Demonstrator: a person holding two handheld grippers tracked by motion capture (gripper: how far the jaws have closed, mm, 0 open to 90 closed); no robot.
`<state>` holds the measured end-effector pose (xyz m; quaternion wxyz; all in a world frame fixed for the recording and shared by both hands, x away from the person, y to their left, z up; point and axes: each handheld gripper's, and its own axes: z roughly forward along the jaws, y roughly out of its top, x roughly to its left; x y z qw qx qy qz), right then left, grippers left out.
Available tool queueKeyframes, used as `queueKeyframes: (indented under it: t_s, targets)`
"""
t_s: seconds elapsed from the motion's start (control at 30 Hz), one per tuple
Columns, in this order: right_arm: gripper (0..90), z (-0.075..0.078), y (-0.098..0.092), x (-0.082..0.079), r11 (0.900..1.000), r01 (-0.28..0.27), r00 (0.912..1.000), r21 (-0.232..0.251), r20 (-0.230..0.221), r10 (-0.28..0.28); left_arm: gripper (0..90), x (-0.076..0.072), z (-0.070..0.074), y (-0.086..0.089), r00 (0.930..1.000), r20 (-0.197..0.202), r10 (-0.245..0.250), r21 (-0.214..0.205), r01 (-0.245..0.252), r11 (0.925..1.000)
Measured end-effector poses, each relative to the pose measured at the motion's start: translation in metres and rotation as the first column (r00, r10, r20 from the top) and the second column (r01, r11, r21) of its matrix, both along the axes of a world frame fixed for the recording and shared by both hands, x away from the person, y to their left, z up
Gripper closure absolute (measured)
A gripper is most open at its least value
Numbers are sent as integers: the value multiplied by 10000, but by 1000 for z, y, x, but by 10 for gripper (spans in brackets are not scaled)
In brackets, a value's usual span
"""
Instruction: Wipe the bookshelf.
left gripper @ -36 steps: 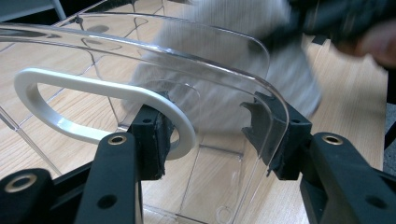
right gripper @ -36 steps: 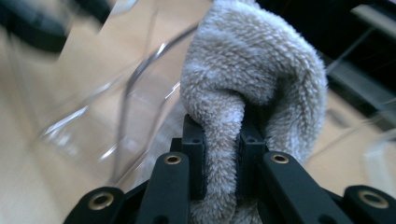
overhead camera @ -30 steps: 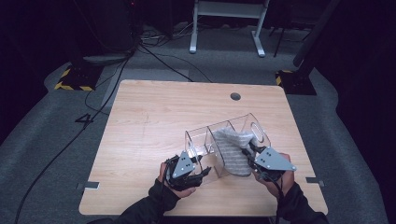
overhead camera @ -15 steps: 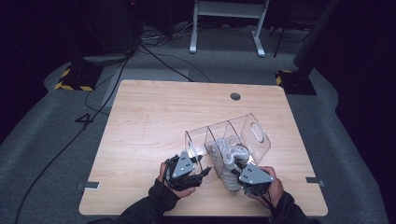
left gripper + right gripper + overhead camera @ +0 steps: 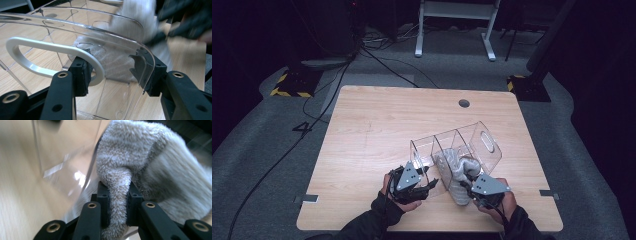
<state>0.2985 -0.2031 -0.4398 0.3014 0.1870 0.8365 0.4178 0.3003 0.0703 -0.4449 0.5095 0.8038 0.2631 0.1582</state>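
Both grippers grip: right gripper (image 5: 473,188) has pulled the sock (image 5: 455,170) nearer; left gripper (image 5: 428,183) still pinches the organizer (image 5: 484,145).

The fluffy grey sock (image 5: 140,167) has a ribbed part. The see-through plastic box (image 5: 472,142) has a white handle ring (image 5: 50,58). The light brown wooden table (image 5: 377,130) shows wavy grain lines. The gripper jaws are black.

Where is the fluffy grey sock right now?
In the high view the fluffy grey sock hangs over the near end of the clear plastic organizer, near the table's front right, pinched by the right gripper; the left gripper grips the organizer's wall beside it.
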Motion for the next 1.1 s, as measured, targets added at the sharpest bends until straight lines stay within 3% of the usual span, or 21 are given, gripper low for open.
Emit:
queueKeyframes:
  t_s: [0.1, 0.23, 0.33, 0.4, 0.43, 0.5, 0.57, 0.63, 0.73, 0.8, 0.83, 0.87, 0.93, 1.1]
  targets:
    - [782, 31, -8, 2, 9966, 438, 9954, 693, 816, -494, 493, 0, 0, 0, 10000, 0, 6, -9, -6, 10000]
    - [782, 63, -15, 3, 9891, 885, 9760, 1174, 1880, -1096, 492, 0, 0, 0, 10000, -11, -28, 12, 28, 10000]
    - [782, 75, -16, 2, 9879, 795, 9719, 1330, 2101, -1064, 492, 1, 0, 0, 10000, -54, -42, -12, 42, 10000]
    - [782, 73, -13, 2, 9920, 686, 9743, 1056, 2066, -894, 492, 2, 0, -1, 10000, -39, -63, -35, 63, 10000]
    - [781, 60, -8, 3, 9958, 631, 9799, 665, 1852, -745, 492, 2, 0, -1, 10000, -45, -40, -27, 40, 10000]
    - [781, 54, -6, 4, 9967, 595, 9832, 553, 1691, -681, 492, 2, 0, -1, 10000, -39, -33, -18, 33, 10000]
    - [781, 24, 2, 5, 9996, 293, 9940, 57, 1054, -298, 493, 1, 0, -1, 10000, -26, 20, -26, -20, 10000]
    - [780, 17, 4, 5, 9997, 258, 9960, -41, 858, -253, 493, 2, 0, -1, 10000, 12, 32, 12, -32, 10000]
    - [779, -10, 11, 7, 9981, -39, 9999, -607, 150, 48, 492, 3, 0, -2, 10000, -14, 22, 19, -22, 10000]
    - [773, -34, 12, 13, 9954, -239, 9965, -926, -821, 163, 492, 3, 0, -2, 10000, -33, -4, -7, 4, 10000]
    - [773, -34, 12, 13, 9954, -239, 9965, -926, -821, 163, 492, 3, 0, -2, 10000, -33, -4, -7, 4, 10000]
    - [758, -41, 12, 17, 9936, -310, 9903, -1087, -1378, 158, 492, 3, 0, -2, 10000, -22, -9, -3, 9, 10000]
    - [724, -44, 7, 20, 9972, -300, 9848, -682, -1730, 178, 493, 3, 0, -1, 10000, -8, -1, -8, 1, 10000]
    - [677, -36, 5, 18, 9981, -318, 9848, -536, -1723, 221, 493, 3, 0, -1, 10000, -12, 3, -14, -3, 10000]
